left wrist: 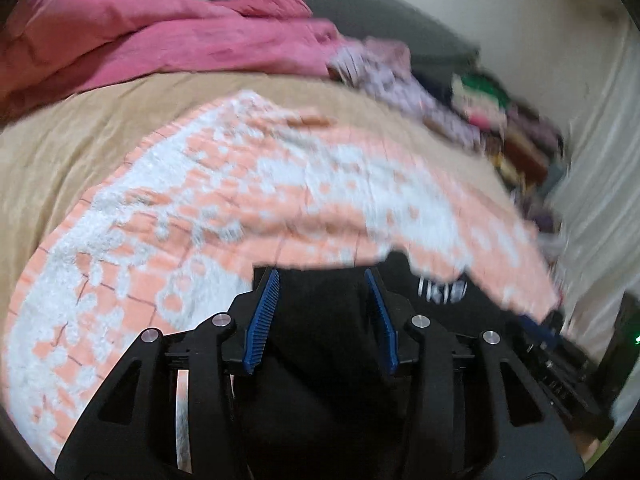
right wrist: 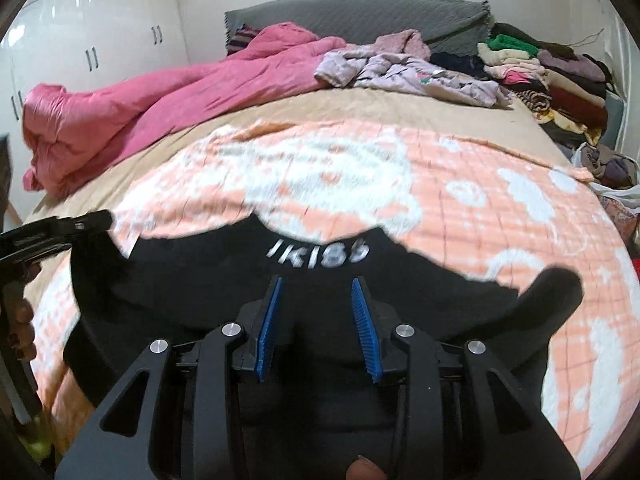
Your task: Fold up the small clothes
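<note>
Your black garment [right wrist: 224,280] lies on the peach-and-white blanket [right wrist: 500,216] at the near edge of the bed, its white lettering [right wrist: 318,255] facing away from you. One black sleeve [right wrist: 548,296] curls up on the right side, resting on the blanket.

Your right tool [right wrist: 318,324] sits low over the middle of the garment, just short of the lettering, its blue pads spread apart with only black cloth between them and nothing pinched. Your left tool [left wrist: 324,316] is likewise spread, over black cloth where a fold of the blanket overlaps the garment; that view is blurred, so whether the pads touch the fabric cannot be told. In the right wrist view the left tool [right wrist: 56,228] shows at the garment's left edge.

Beyond the blanket, the tan bed sheet [right wrist: 360,104] is bare across the middle. A pink duvet [right wrist: 160,92] is bunched along the far left, lilac clothes [right wrist: 400,68] lie loose at the far side, and a stack of folded clothes [right wrist: 552,76] fills the far right corner by the grey headboard [right wrist: 360,16].
</note>
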